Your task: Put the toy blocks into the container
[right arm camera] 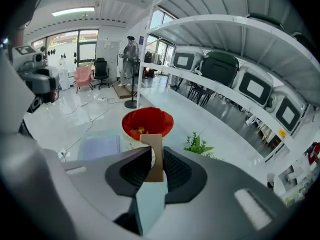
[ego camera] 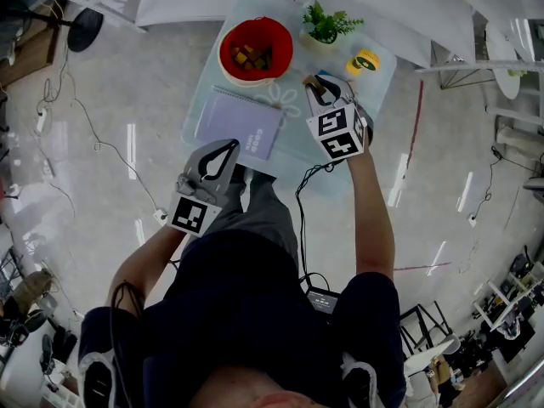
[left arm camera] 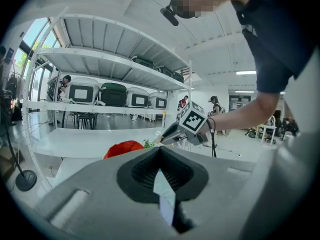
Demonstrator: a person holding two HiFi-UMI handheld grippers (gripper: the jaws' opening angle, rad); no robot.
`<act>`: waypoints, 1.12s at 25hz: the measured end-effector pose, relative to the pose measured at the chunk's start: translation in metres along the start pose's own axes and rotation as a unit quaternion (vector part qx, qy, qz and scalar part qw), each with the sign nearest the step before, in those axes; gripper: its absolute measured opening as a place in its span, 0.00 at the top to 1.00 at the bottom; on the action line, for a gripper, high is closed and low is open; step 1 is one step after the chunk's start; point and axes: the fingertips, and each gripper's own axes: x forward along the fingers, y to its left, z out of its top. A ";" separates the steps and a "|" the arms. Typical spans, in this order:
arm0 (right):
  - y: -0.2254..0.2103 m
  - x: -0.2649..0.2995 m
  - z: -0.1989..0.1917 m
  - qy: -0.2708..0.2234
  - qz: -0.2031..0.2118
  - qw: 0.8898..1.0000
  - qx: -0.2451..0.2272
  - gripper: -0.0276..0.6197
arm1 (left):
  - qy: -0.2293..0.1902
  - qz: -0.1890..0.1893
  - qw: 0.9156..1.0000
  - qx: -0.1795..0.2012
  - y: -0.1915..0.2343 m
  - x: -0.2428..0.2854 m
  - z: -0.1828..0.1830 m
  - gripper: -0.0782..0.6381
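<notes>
A red bowl-shaped container (ego camera: 274,34) stands at the far left of a small glass table (ego camera: 293,147), with several small toy blocks (ego camera: 251,57) inside. My right gripper (ego camera: 318,82) hangs above the table, right of the container, shut on a tan wooden block (right arm camera: 152,149) that sticks out past its fingertips. In the right gripper view the container (right arm camera: 148,122) lies just beyond that block. My left gripper (ego camera: 228,146) rests at the table's near left edge, shut with nothing between its pads. The left gripper view shows the container (left arm camera: 123,149) and the right gripper (left arm camera: 167,136) ahead.
A lilac spiral notebook (ego camera: 240,126) lies on the table in front of the container. A small potted plant (ego camera: 328,25) and a yellow roll (ego camera: 365,61) stand at the far right. Cables (ego camera: 102,147) trail over the glossy floor; white shelving (right arm camera: 225,91) runs behind the table.
</notes>
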 end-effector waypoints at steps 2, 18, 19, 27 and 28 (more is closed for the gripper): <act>0.002 -0.002 0.018 -0.008 0.002 1.000 -0.008 0.83 | 0.000 0.000 1.000 0.001 0.000 -0.001 0.000 0.89; 0.035 0.062 0.088 0.003 0.029 0.996 -0.089 0.84 | -0.010 0.020 1.000 0.001 0.017 -0.017 0.000 0.89; 0.036 0.067 0.090 0.008 0.031 0.995 -0.096 0.84 | -0.011 0.021 1.000 0.001 0.018 -0.018 0.000 0.89; 0.041 0.108 0.091 0.044 0.043 0.991 -0.123 0.83 | -0.010 0.032 0.999 -0.003 0.027 -0.023 0.001 0.89; 0.042 0.113 0.091 0.048 0.045 0.990 -0.127 0.83 | -0.010 0.033 0.999 -0.006 0.028 -0.024 0.001 0.89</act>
